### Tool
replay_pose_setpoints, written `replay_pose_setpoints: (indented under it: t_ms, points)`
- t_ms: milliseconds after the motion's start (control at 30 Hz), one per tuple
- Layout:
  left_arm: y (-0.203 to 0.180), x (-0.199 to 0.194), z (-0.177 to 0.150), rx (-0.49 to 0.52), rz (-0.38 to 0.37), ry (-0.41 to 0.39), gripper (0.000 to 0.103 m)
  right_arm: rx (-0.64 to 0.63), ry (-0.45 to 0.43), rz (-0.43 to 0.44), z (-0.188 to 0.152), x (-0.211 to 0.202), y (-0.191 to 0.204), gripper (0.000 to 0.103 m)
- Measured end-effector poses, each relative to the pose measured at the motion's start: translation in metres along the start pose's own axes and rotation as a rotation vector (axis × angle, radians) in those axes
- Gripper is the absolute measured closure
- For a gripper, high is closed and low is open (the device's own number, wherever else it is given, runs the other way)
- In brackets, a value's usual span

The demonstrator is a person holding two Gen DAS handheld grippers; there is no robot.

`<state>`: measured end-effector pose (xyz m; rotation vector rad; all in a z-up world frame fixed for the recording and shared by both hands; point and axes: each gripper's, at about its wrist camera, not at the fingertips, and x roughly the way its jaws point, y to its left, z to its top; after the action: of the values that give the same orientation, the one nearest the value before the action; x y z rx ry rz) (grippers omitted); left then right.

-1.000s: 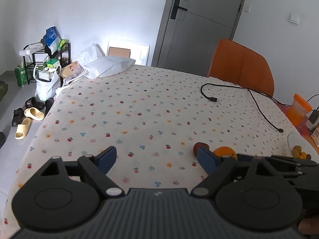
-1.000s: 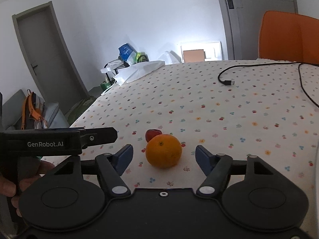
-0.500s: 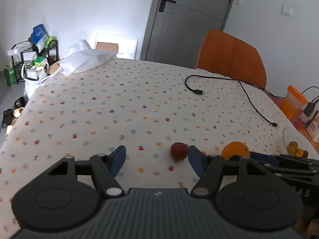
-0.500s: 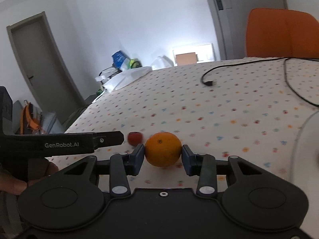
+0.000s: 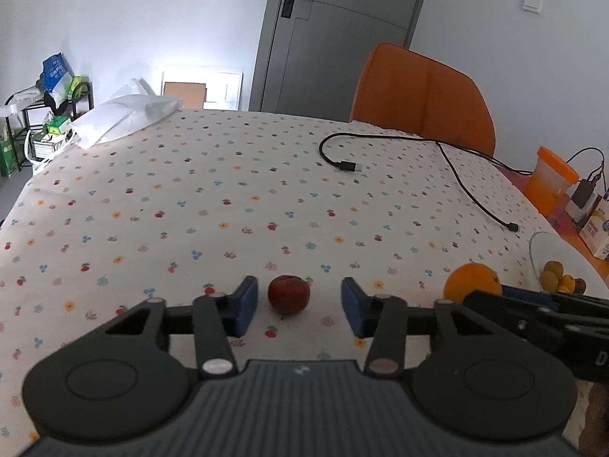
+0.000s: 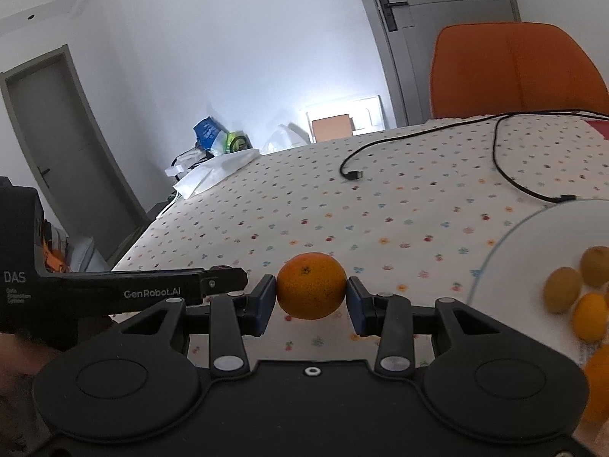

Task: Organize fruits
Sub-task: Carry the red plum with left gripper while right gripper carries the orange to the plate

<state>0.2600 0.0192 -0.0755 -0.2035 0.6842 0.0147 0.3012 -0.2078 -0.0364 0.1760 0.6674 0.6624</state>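
My right gripper (image 6: 310,304) is shut on an orange (image 6: 311,285) and holds it lifted above the tablecloth, just left of a white plate (image 6: 540,221) with several small yellow and orange fruits (image 6: 563,289). The orange also shows in the left wrist view (image 5: 472,285), held at the right. My left gripper (image 5: 298,306) is open, its blue pads on either side of a small dark red fruit (image 5: 288,299) that lies on the cloth, with gaps on both sides. The plate shows at the right edge of the left wrist view (image 5: 540,243).
A floral tablecloth (image 5: 228,198) covers the table. A black cable (image 5: 449,163) lies across the far right part. An orange chair (image 5: 422,91) stands behind the table. An orange-lidded cup (image 5: 550,179) and small boxes sit at the right edge. A white bag (image 5: 121,118) lies at the far left corner.
My right gripper closed on the orange, lifted it and carried it right toward the plate. My left gripper moved right until the red fruit sits between its open fingers.
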Motion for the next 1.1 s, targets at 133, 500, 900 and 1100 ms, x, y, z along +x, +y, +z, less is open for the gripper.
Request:
replay_pose_setpoints:
  t_ms: [133,500,900,1100]
  points:
    - [0.0,-0.001,0.0,-0.003,-0.01,0.001,0.081,0.0,-0.005,0.004,0.0,-0.004,-0.003,0.065]
    - [-0.008,-0.027,0.001,0.019,-0.023,-0.047,0.081,0.004,-0.02,0.008,-0.001,-0.014,-0.001,0.065]
    - [-0.026,-0.064,-0.003,0.04,-0.048,-0.093,0.081,0.0,-0.066,-0.005,-0.004,-0.046,0.004,0.065]
    - [-0.039,-0.077,-0.007,0.053,-0.065,-0.111,0.081,0.0,-0.096,-0.014,-0.008,-0.067,0.002,0.065]
